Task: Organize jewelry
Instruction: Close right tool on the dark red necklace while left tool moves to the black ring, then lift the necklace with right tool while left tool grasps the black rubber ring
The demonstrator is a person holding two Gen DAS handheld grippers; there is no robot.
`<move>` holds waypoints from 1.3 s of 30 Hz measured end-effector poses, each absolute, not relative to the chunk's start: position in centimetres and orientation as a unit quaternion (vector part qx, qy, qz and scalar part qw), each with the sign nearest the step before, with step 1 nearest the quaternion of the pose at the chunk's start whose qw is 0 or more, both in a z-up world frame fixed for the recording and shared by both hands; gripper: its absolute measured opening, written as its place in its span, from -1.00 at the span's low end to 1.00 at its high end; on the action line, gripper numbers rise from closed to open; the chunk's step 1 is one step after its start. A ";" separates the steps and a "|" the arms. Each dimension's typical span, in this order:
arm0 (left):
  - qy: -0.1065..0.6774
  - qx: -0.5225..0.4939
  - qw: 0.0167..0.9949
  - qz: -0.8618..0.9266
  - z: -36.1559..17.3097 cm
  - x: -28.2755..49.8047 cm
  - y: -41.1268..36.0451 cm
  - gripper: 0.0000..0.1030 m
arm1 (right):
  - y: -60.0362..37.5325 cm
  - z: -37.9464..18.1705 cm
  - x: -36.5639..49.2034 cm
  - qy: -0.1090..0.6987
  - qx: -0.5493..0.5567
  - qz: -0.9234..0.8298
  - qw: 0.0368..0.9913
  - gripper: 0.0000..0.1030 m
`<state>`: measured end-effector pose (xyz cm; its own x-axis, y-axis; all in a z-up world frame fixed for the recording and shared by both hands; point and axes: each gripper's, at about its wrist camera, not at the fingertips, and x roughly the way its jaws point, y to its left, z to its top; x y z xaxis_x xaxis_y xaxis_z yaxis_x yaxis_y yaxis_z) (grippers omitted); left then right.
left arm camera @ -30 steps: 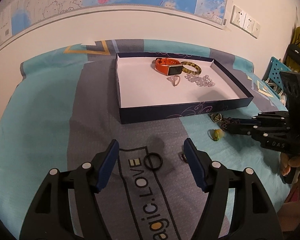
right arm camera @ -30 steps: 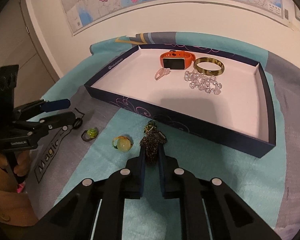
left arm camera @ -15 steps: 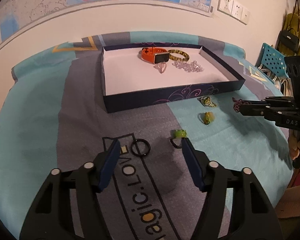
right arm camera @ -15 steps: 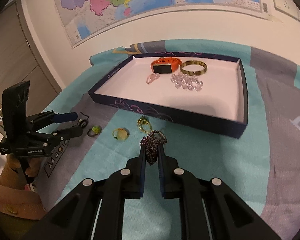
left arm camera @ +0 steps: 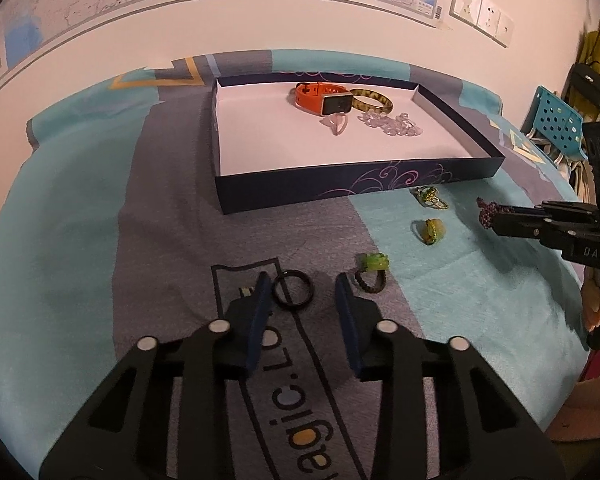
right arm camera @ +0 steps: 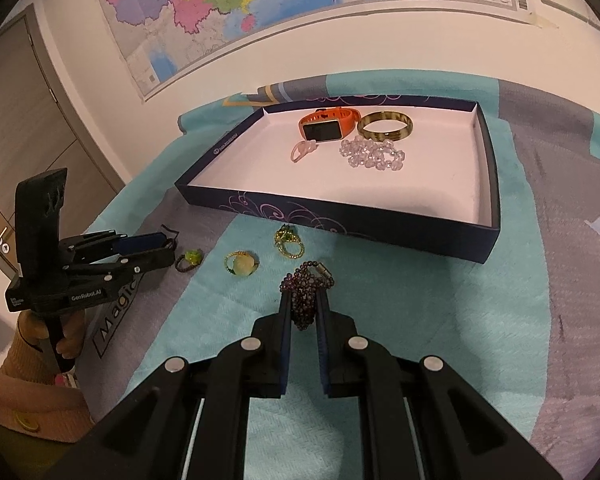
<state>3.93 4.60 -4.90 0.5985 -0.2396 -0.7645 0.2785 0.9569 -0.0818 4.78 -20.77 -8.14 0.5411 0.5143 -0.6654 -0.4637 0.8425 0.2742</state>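
Wall map (right arm camera: 284, 12) hangs above a bed-like surface covered in a teal and grey blanket (left arm camera: 80, 240). On the blanket lies a shallow dark blue tray (right arm camera: 494, 184) — inside, at the far end, an orange watch (right arm camera: 326, 124), a gold bangle (right arm camera: 385, 127), a clear bead bracelet (right arm camera: 372, 154) and a small pink ring (right arm camera: 303, 151). Right gripper (right arm camera: 303, 312) — fingers clamped on a purple bead bracelet (right arm camera: 306, 284), held above the blanket short of the tray's near wall. Left gripper (left arm camera: 302, 296) low over the blanket, fingers closing around a black ring (left arm camera: 293, 290), the left finger against its rim. Loose on the blanket between the grippers: a green-stone ring (left arm camera: 372, 270), a yellow-stone ring (left arm camera: 430, 231), a gold ring (left arm camera: 430, 196).
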 end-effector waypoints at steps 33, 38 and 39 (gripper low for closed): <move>0.402 0.028 0.904 -0.142 -3.3 2.4 3.7 -0.57 | -20.4 -7.3 4.4 0.373 0.036 0.285 0.882 -0.79; 0.395 0.028 0.907 -0.146 -2.7 2.2 3.4 -0.57 | -20.5 -7.1 4.4 0.370 0.036 0.286 0.883 -0.79; 0.393 0.028 0.907 -0.146 -2.6 2.1 3.4 -0.57 | -20.5 -7.1 4.4 0.369 0.036 0.285 0.884 -0.79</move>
<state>2.14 3.41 -2.59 0.6476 -0.2435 -0.7220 0.2870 0.9557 -0.0649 4.36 -20.47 -7.09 0.5653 0.5306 -0.6316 -0.4774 0.8349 0.2741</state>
